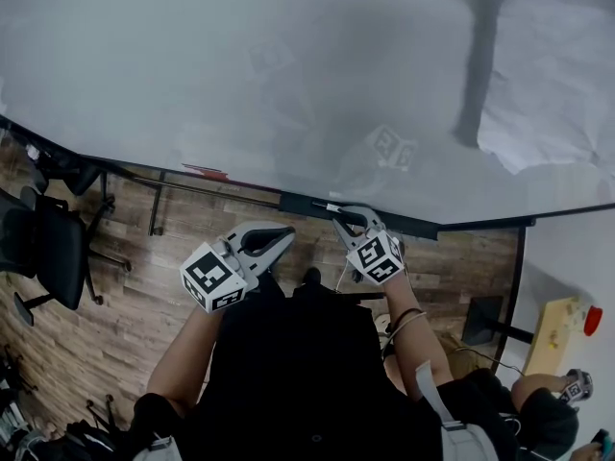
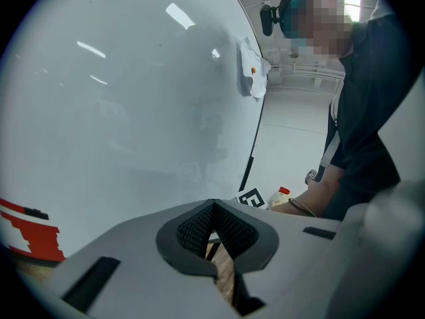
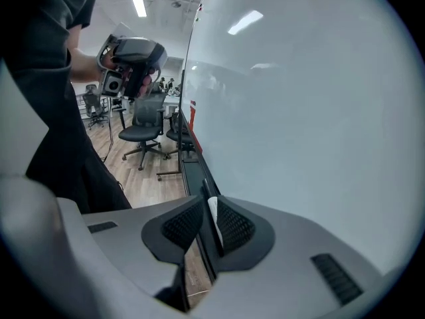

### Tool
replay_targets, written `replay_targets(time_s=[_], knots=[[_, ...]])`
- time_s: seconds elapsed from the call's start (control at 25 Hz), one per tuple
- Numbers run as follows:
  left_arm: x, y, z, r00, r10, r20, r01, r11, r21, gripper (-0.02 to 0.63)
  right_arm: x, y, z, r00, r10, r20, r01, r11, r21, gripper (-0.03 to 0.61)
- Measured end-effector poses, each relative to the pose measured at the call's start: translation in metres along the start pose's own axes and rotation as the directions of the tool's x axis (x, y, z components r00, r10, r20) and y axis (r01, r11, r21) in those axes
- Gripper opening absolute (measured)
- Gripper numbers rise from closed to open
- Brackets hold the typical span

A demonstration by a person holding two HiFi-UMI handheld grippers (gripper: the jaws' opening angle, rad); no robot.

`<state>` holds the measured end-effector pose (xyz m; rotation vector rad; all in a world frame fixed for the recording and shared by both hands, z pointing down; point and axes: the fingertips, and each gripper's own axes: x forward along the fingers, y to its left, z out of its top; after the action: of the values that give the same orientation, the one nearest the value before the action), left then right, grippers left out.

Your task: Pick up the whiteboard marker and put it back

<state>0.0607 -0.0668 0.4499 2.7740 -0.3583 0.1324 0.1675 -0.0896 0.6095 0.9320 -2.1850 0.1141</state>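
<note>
The whiteboard marker [image 1: 327,206], black with a white band, sits between the jaws of my right gripper [image 1: 340,214], which is shut on it. It is held right at the black tray ledge [image 1: 415,225] along the whiteboard's [image 1: 288,75] lower edge. In the right gripper view the marker [image 3: 212,212] is pinched between the pads of the right gripper [image 3: 207,203], in line with the ledge [image 3: 192,175]. My left gripper [image 1: 286,231] hangs beside it, a little lower and to the left, shut with nothing in it. Its jaws [image 2: 212,206] meet at the tips.
A red and white item [image 1: 207,172] lies further left on the ledge. A sheet of paper [image 1: 548,94] hangs on the board at the upper right. Office chairs [image 1: 48,248] stand on the wooden floor at left. A bottle with a red cap [image 1: 591,320] is at far right.
</note>
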Motion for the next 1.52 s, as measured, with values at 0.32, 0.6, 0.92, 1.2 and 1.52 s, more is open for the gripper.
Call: replay_targets(time_s=[0.32,0.6,0.92,1.2,1.52], knots=[[0.009,-0.001,0.009,1.0,-0.025,0.0,0.025,0.999,0.02,0.008,-0.041,-0.006,0.056,0.982,-0.021,0.188,0.005,0.996,0.084,0.071],[0.022,-0.007,0.03,0.998,-0.063,0.022,0.061,0.996,0.062,0.008,-0.091,-0.011,0.123,0.926,-0.035,0.377,0.006,0.997,0.077,0.049],[0.038,-0.018,0.052,0.993,-0.109,0.05,0.103,0.988,0.116,0.008,-0.142,-0.015,0.165,0.846,-0.015,0.533,-0.066,0.989,0.133,0.029],[0.046,-0.029,0.064,0.991,-0.122,0.059,0.113,0.984,0.137,0.008,-0.181,-0.011,0.178,0.76,0.017,0.65,-0.19,0.962,0.197,0.021],[0.057,-0.049,0.069,0.992,-0.111,0.059,0.1,0.983,0.156,0.008,-0.194,-0.012,0.162,0.739,0.019,0.673,-0.222,0.951,0.217,0.02]])
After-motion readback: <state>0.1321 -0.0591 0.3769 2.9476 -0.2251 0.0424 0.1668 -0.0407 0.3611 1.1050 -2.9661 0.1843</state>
